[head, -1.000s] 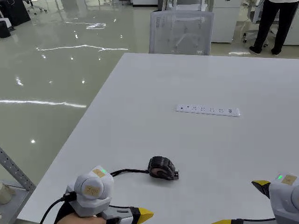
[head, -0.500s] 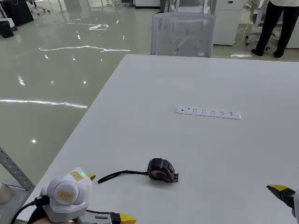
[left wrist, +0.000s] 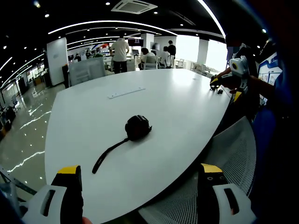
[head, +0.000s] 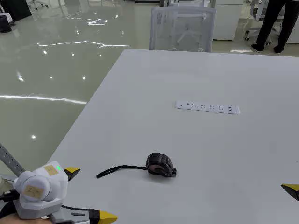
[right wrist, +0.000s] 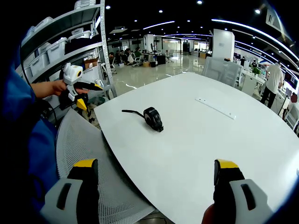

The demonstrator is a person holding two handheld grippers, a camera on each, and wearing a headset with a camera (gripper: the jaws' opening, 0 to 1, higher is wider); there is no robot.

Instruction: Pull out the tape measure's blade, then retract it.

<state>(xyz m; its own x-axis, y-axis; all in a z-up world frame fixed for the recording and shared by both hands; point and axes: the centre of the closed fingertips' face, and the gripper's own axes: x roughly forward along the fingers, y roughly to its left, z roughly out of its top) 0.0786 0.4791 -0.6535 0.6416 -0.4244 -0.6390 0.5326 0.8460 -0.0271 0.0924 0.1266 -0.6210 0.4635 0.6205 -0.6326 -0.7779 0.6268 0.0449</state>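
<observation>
Trailing its strap [head: 119,169] leftward, the tape measure [head: 160,164] sits (left gripper [left wrist: 140,170] and right gripper [right wrist: 156,163] gape empty)

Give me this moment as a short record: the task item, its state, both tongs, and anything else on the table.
item: tape measure, black, lying on the white table
blade: not drawn out
strap: black strap trailing from the case, leftward in the head view
left: left tongs open, empty, apart from the tape measure
right: right tongs open, empty, apart from it
other: power strip farther back on the table
</observation>
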